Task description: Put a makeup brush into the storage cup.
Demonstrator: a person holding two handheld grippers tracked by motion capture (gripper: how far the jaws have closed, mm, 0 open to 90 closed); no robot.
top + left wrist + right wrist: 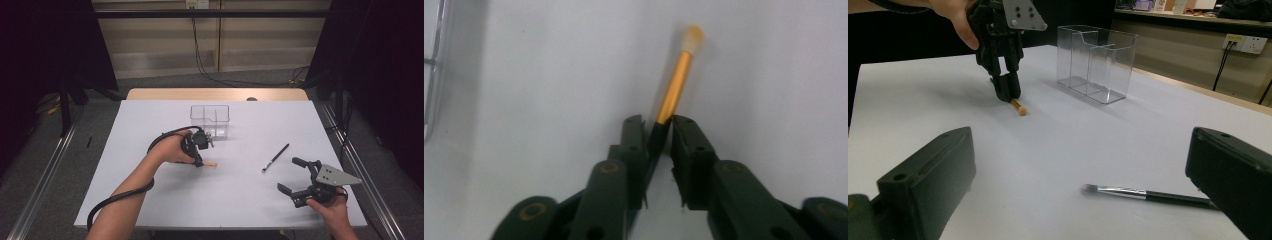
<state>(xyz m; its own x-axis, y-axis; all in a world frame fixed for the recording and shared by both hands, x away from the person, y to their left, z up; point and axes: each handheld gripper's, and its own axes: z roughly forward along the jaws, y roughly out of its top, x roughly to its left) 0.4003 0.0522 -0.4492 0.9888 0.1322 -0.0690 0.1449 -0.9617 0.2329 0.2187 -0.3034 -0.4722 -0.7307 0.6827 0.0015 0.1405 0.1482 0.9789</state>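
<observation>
**Left claw clamped on the gold brush, box just beyond**

Nearest the person's edge of the flat white table: right gripper, jaws spread wide, nothing between them, resting low above the tabletop. Points across the table toward the left hand.

Just past it: thin black-handled brush with a silver ferrule and dark bristles, flat on the table, untouched. Runs diagonally, bristle end toward the person, handle end away and to the right. Sits closer to the right gripper than to the left.

Further in, left of centre: left gripper, pointed down at the tabletop, jaws clenched on the black butt of the slim gold-handled brush with a pale orange bristle tip. Looks still to be lying on the table or barely off it; cannot tell which. Long axis carries straight on from the jaws, gold shaft and bristle tip sticking out past the pads; in the high view, roughly across the table with the tip to the right.

Farthest: clear plastic organiser box with inner dividers, upright, empty, close behind the left gripper and slightly right of it. Judged the likely goal, so a short lift away and to the right, best done by the left hand, well nearer than the right.

Count: two brushes, one box, two grippers.
</observation>
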